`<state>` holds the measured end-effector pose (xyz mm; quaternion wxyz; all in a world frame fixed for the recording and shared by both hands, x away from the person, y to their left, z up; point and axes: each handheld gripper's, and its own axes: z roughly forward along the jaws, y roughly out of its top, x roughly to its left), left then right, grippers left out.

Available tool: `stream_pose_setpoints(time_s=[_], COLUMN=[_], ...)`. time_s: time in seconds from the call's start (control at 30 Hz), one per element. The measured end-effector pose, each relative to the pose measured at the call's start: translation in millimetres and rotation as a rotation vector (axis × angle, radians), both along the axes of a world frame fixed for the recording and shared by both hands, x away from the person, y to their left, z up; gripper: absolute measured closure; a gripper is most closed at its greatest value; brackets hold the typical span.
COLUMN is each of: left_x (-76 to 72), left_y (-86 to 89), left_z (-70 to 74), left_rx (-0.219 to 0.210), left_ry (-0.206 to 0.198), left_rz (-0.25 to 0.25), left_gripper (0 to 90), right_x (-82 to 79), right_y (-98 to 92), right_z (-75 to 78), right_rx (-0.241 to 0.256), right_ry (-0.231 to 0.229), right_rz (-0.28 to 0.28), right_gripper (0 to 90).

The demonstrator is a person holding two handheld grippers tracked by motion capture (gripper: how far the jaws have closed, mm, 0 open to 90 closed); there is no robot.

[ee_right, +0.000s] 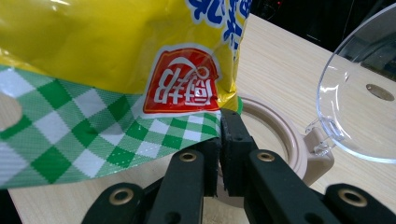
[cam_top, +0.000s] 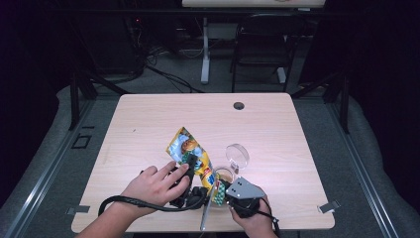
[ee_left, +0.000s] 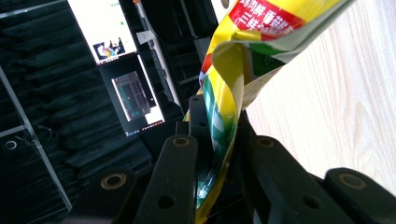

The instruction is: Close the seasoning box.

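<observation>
A yellow snack bag (cam_top: pixel 185 144) with a green checked edge lies tilted over the near middle of the wooden table (cam_top: pixel 148 119). My left gripper (cam_top: pixel 190 162) is shut on one edge of the bag (ee_left: pixel 261 28), and the foil is pinched between its jaws (ee_left: pixel 219 135). My right gripper (cam_top: pixel 220 191) is shut on the green checked corner of the bag (ee_right: pixel 93 46), its jaws (ee_right: pixel 224 126) closed on the seam. Just behind that corner stands a round beige container (ee_right: pixel 280 126) with its clear hinged lid (ee_right: pixel 359 102) swung open.
The container (cam_top: pixel 224 174) and its open lid (cam_top: pixel 237 152) sit right of the bag. A cable hole (cam_top: pixel 239 105) marks the table's far edge. A chair (cam_top: pixel 262 44) and a desk leg (cam_top: pixel 205 54) stand beyond the table.
</observation>
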<state>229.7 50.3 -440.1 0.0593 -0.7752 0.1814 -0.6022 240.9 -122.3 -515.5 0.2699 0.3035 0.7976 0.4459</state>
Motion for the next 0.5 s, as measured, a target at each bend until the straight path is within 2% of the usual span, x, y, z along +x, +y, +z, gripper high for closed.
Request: stream_pose_setpoints(time_s=[0.07, 0.27, 0.3, 0.5], left_x=[0.6, 1.2, 0.8, 0.5], left_y=[0.5, 1.1, 0.4, -0.4], left_z=[-1.0, -1.4, 0.0, 0.5], left_rx=[-0.015, -0.021, -0.007, 0.000], left_ry=[0.008, 0.015, 0.017, 0.014], left_rz=[-0.003, -0.005, 0.002, 0.002], left_gripper=[85.9, 86.0, 86.0, 86.0], right_x=[0.1, 1.2, 1.3, 1.1], right_y=[0.0, -1.3, -1.5, -1.1], right_z=[-0.2, -0.1, 0.0, -0.3], right_rx=[-0.001, -0.004, -0.005, -0.002], right_ry=[0.001, 0.004, 0.004, 0.003], right_rz=[0.000, -0.006, -0.005, -0.004], right_gripper=[87.0, 87.0, 87.0, 87.0])
